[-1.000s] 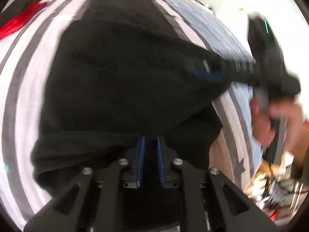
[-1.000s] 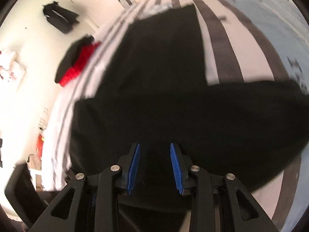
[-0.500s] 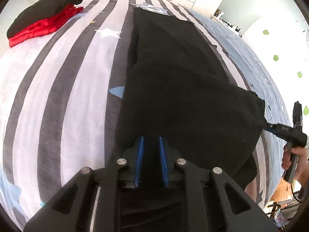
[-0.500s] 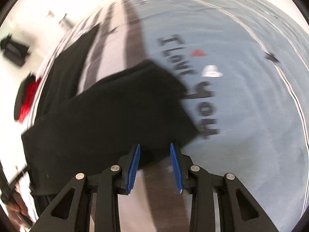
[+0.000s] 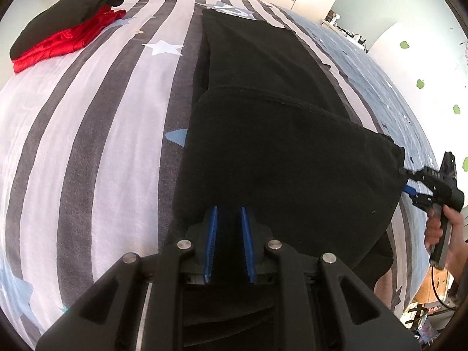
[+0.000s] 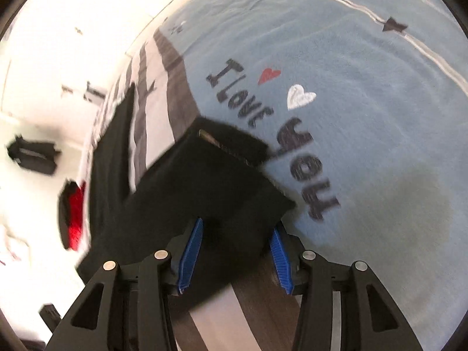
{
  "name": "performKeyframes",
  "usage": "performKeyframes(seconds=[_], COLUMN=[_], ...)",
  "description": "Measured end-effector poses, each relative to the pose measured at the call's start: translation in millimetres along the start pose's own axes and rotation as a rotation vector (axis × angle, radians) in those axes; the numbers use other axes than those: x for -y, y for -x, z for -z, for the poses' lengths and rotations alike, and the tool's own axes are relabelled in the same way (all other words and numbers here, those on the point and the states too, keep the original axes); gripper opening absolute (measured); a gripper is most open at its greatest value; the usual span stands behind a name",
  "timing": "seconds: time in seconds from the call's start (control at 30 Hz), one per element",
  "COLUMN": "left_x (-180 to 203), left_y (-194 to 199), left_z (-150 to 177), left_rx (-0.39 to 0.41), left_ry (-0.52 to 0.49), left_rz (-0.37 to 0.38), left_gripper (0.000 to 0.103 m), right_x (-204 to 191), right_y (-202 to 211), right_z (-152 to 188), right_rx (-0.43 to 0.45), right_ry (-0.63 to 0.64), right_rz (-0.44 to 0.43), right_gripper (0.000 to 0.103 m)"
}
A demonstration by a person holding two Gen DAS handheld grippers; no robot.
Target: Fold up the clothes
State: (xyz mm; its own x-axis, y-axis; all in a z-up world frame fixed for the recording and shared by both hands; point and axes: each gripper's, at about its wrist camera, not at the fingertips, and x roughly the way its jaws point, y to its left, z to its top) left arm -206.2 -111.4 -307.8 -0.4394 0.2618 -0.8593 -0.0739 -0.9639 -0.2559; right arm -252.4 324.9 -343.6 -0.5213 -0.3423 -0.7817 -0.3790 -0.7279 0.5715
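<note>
Holding the near hem: left gripper [image 5: 229, 228] has its blue pads close together with the black garment [image 5: 280, 158] pinched between them, so it's clamped on the cloth. Garment runs straight ahead of that gripper along the striped bed cover [image 5: 96, 134]. The near part is doubled back over the long flat part, its fold edge lying crosswise just ahead of the fingers. My read: the two-corner hold keeps the folded layer taut and square so it lies flat on the lower layer.

Right gripper [image 6: 234, 256] sits off to the left gripper's right, at the other corner of that folded layer. In its own view the blue pads stand wide apart, with the garment corner lying between them but not squeezed, so it's spread open. In the left view it sits right at the corner, person's hand [image 5: 447, 234] on the handle. That fits either a release or closing in for a grab; can't tell which.

Ahead of the right gripper: blue bedding with "I love you" lettering [image 6: 272, 137]. Far ahead-left of the left gripper: a stack of red and black clothes [image 5: 61, 29], well apart from the garment.

Risk: with one corner free, any left-side pull skews the fold.
</note>
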Motion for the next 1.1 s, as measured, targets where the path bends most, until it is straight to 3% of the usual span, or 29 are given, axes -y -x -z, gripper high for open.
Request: performKeyframes(seconds=[0.03,0.07,0.1,0.13,0.33,0.53,0.67,0.7,0.93,0.97,1.0,1.03,1.1], left_x=[1,1,2,2,1,4,4,2,-14,-13,-13,-13,-14], left_y=[-1,-2,-2,-3,-6,-4,1,0,-16,-19,-21,-23,-25], left_z=[0,-1,-1,-1,-2,-6,-14,-16,-18,-18,-17,-17,-19], left_rx=[0.0,-0.001,-0.001,-0.001,0.0,0.014,0.054,0.055,0.032,0.027,0.023,0.019,0.018], left_ry=[-0.001,-0.002,-0.003,-0.001,0.014,0.016,0.02,0.029,0.023,0.026,0.028,0.03,0.038], left_rz=[-0.001,-0.003,-0.004,-0.004,-0.007,-0.023,-0.028,-0.025,-0.011,-0.009,-0.007,-0.004,0.004], left_gripper=[0.015,0.015,0.015,0.015,0.015,0.015,0.015,0.015,0.016,0.016,0.016,0.016,0.016], right_x=[0,-3,-6,-10,-29,-8,-14,-18,-31,-32,-32,-32,-35], right_y=[-3,-3,-2,1,19,-6,-9,-13,-30,-30,-30,-28,-16], right_z=[-3,-5,-6,-9,-21,-16,-7,-4,-12,-13,-14,-16,-21], right_rx=[0.006,0.008,0.016,0.025,0.068,-0.023,-0.031,-0.036,0.019,0.031,0.044,0.049,0.075], right_ry=[0.0,0.02,0.036,0.049,0.121,0.062,0.051,0.061,0.053,0.059,0.064,0.06,0.052], right_rz=[-0.011,0.004,0.01,0.009,-0.009,0.041,0.003,-0.005,-0.014,-0.005,0.014,0.026,0.01], right_gripper=[0.042,0.034,0.012,0.006,0.006,0.018,0.055,0.059,0.061,0.049,0.022,0.011,0.009])
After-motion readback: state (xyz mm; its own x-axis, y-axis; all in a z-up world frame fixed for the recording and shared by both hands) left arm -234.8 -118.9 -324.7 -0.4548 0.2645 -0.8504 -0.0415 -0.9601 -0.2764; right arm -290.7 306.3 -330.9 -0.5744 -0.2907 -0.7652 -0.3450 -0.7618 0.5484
